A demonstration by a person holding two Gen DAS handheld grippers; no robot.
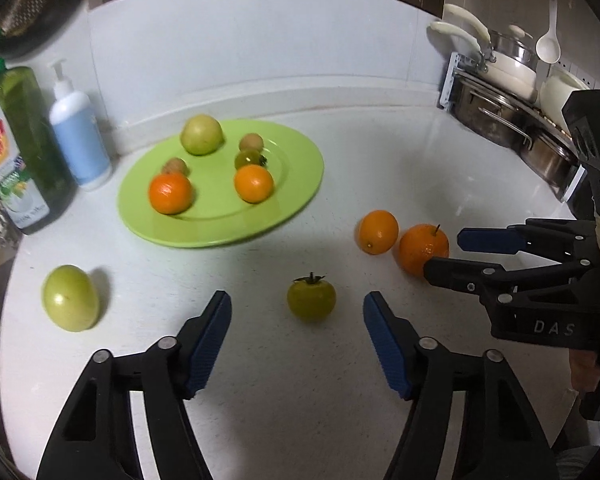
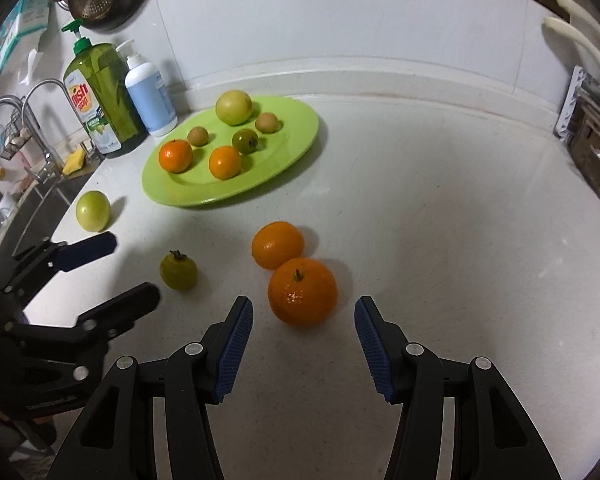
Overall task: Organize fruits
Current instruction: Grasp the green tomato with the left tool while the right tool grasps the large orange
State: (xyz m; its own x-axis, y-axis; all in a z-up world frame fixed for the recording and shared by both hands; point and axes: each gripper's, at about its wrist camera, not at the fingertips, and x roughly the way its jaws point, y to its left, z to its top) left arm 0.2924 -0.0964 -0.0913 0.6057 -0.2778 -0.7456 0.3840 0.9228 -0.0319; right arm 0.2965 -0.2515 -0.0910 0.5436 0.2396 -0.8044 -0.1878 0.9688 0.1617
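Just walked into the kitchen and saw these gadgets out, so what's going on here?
A person is sorting fruit onto a lime-green plate, which already holds six pieces. The open left gripper lines up on a small green tomato; the open right gripper faces a stemmed orange mandarin. Neither touches yet.

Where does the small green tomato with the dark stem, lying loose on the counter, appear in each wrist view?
Left wrist: the small green tomato sits low centre, between the open left gripper's fingers.
Right wrist: lower left, beside the left gripper.
Shared landmark: the round lime-green plate behind it.
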